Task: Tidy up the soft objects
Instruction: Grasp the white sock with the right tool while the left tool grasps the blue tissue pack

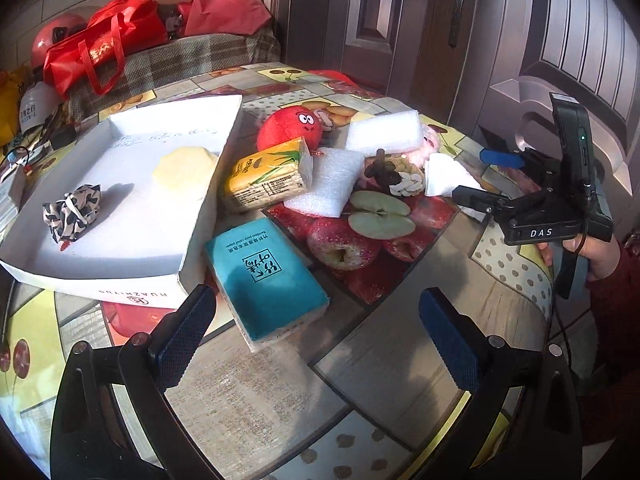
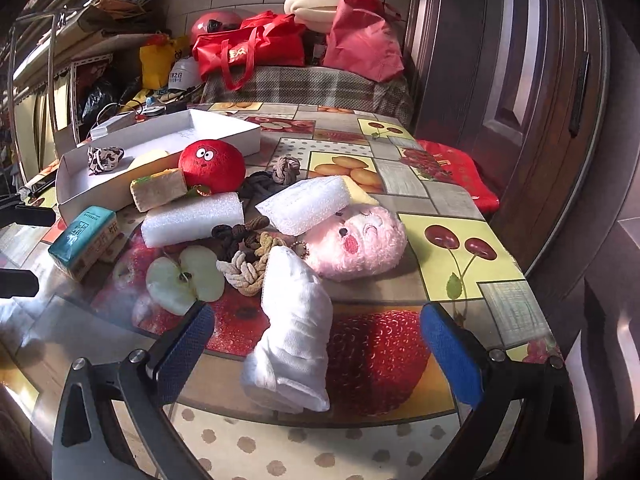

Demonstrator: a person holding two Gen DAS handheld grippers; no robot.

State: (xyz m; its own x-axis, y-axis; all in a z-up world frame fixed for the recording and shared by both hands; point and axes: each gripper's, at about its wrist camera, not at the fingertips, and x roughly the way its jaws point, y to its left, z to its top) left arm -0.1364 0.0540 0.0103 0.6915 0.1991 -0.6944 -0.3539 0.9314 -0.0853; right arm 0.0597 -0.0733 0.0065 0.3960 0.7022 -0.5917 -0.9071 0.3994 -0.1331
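A white box (image 1: 208,208) (image 2: 224,130) holds a leopard-print scrunchie (image 1: 72,212) (image 2: 104,158) and a pale yellow sponge (image 1: 184,168). My left gripper (image 1: 316,332) is open, with a teal tissue pack (image 1: 264,280) (image 2: 80,240) between its fingers. My right gripper (image 2: 318,344) (image 1: 480,178) is open around a rolled white cloth (image 2: 296,332). Nearby lie a red plush ball (image 1: 292,126) (image 2: 212,164), a yellow tissue pack (image 1: 268,178), white foam blocks (image 1: 332,182) (image 2: 192,220), knotted ropes (image 2: 244,264) and a pink plush (image 2: 356,240).
The table has a glossy fruit-print cover (image 2: 460,248). Behind it a plaid-covered bench (image 2: 312,84) carries red bags (image 1: 100,48) and a helmet. A dark wooden door (image 1: 400,20) stands on the right. Clutter and shelves fill the far left.
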